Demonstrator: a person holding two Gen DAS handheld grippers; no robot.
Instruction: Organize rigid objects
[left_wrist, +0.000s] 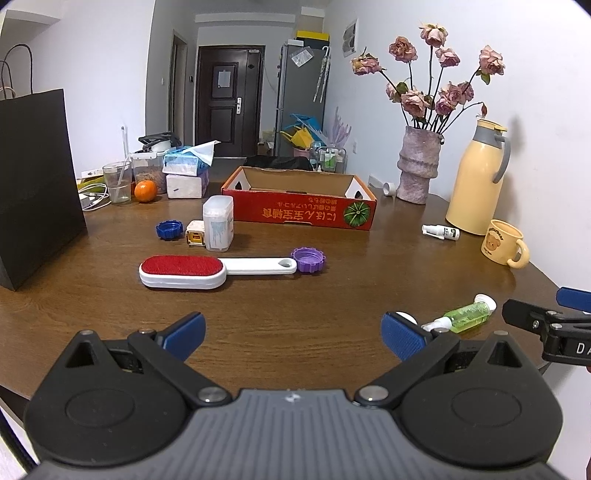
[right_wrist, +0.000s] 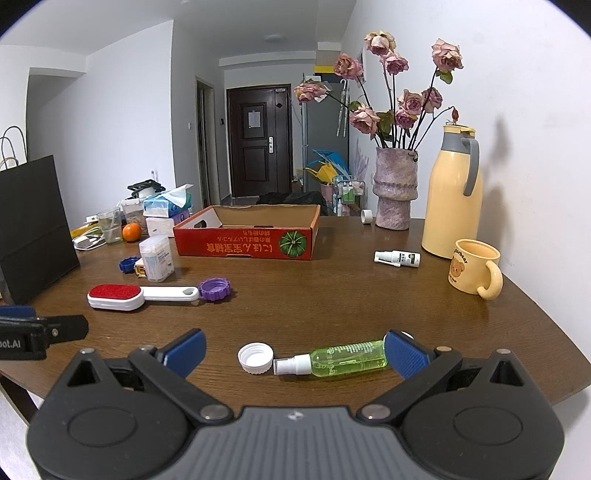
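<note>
My left hand-held gripper (left_wrist: 293, 338) hangs wide open over bare bench (left_wrist: 332, 266), gripping nothing. Ahead of it, from the left: a blue cap (left_wrist: 169, 229), a small white box (left_wrist: 218, 223), a red lint brush (left_wrist: 184, 271) whose handle tip touches a purple cap (left_wrist: 309, 259), and an open red carton (left_wrist: 299, 201) behind. My right hand-held gripper (right_wrist: 294, 356) is open too; a white cap (right_wrist: 255, 358) and a green spray bottle (right_wrist: 340, 359) lie between its fingers, the bottle's base at the right pad.

Both claws (left_wrist: 293, 338) (right_wrist: 294, 352) wide apart, level
</note>
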